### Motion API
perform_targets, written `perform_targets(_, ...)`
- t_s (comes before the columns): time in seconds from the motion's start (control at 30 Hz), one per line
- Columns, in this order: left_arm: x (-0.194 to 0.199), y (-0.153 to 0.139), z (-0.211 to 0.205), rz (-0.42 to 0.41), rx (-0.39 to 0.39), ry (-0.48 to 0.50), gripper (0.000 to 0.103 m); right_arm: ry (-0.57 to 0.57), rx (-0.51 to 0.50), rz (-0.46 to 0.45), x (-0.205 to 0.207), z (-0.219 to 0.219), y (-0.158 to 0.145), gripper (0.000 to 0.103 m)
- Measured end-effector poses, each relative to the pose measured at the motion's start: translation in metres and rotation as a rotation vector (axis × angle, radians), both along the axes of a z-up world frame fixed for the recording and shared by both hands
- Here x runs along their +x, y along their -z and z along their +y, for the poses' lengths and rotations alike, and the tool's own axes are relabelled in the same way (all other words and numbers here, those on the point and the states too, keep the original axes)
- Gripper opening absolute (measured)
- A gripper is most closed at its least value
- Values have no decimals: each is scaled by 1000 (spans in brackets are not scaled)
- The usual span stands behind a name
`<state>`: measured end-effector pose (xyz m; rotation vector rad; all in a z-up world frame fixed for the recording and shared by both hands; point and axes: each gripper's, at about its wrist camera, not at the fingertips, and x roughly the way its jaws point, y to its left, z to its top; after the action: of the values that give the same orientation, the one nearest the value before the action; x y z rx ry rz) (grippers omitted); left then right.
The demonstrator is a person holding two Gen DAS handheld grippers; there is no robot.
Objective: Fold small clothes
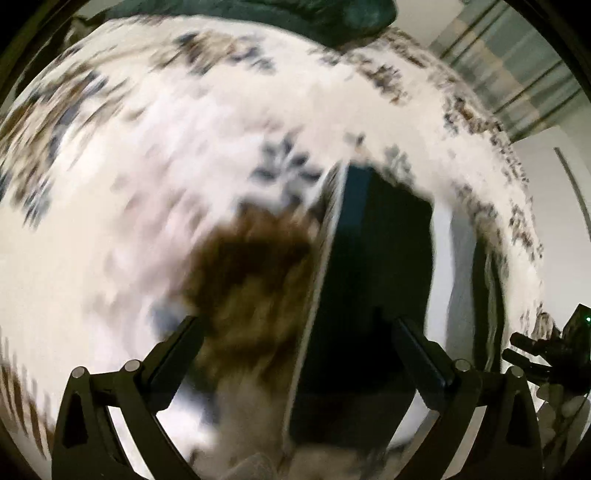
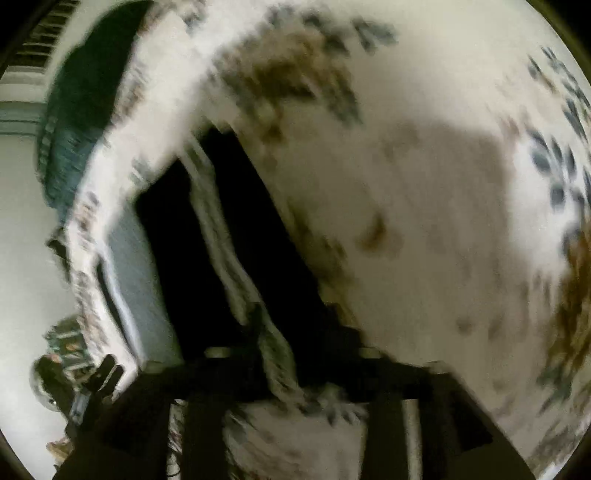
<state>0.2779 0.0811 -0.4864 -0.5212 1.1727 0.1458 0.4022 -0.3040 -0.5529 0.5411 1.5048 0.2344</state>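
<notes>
A dark navy garment (image 1: 373, 266) with a pale striped edge (image 1: 325, 258) lies on a white cloth with brown and blue flower print (image 1: 147, 177). My left gripper (image 1: 295, 332) is open, its fingers (image 1: 177, 354) spread over the garment's near end. In the right wrist view the same dark garment (image 2: 221, 236) with its white stripes runs down into my right gripper (image 2: 284, 354), which is shut on the garment's striped edge. Both views are blurred by motion.
A dark teal fabric heap (image 1: 332, 18) lies at the far edge of the flowered cloth; it also shows in the right wrist view (image 2: 74, 122). A pale grey sheet (image 2: 140, 266) lies beside the garment. A dark device (image 1: 554, 347) stands at the right.
</notes>
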Motion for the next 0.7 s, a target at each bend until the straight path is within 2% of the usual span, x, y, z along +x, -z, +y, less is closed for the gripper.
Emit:
perform_targets(0.07, 30, 12, 9, -26, -15, 26, 103, -36, 37, -37, 31, 10, 3, 56)
perform_targets(0.13, 59, 34, 18, -9, -70, 43, 101, -62, 70, -49, 60, 21, 14, 57)
perform_targets(0.17, 66, 42, 17, 2, -98, 44, 89, -69, 94, -49, 70, 22, 20, 56)
perform_targets(0.2, 73, 47, 19, 5, -141, 41, 81, -77, 123, -37, 84, 28, 30, 56)
perform_targets(0.23, 77, 53, 22, -7, -205, 36, 52, -81, 141, -25, 92, 34, 37, 57)
perform_targets(0.27, 83, 58, 23, -2, -231, 30, 30, -90, 172, -15, 99, 40, 43, 55)
perform_targets(0.3, 78, 54, 28, -4, -236, 27, 27, -96, 187, -20, 105, 45, 46, 49)
perform_targets(0.33, 80, 52, 28, -17, -232, 20, 20, -99, 172, -49, 107, 49, 44, 3)
perform_targets(0.37, 80, 50, 29, -25, -236, 10, 19, -100, 135, -72, 111, 55, 38, 3)
perform_targets(0.43, 73, 46, 33, -38, -256, -12, 19, -56, 132, -147, 117, 51, 19, 2)
perform_targets(0.5, 70, 49, 37, -42, -292, -31, 19, -32, 132, -179, 123, 45, 9, 2)
perform_targets(0.6, 74, 58, 41, -32, -316, -51, 21, -60, 70, -123, 134, 54, 26, 2)
perform_targets(0.7, 78, 56, 41, -21, -324, -39, 31, -109, 49, -25, 139, 58, 49, 3)
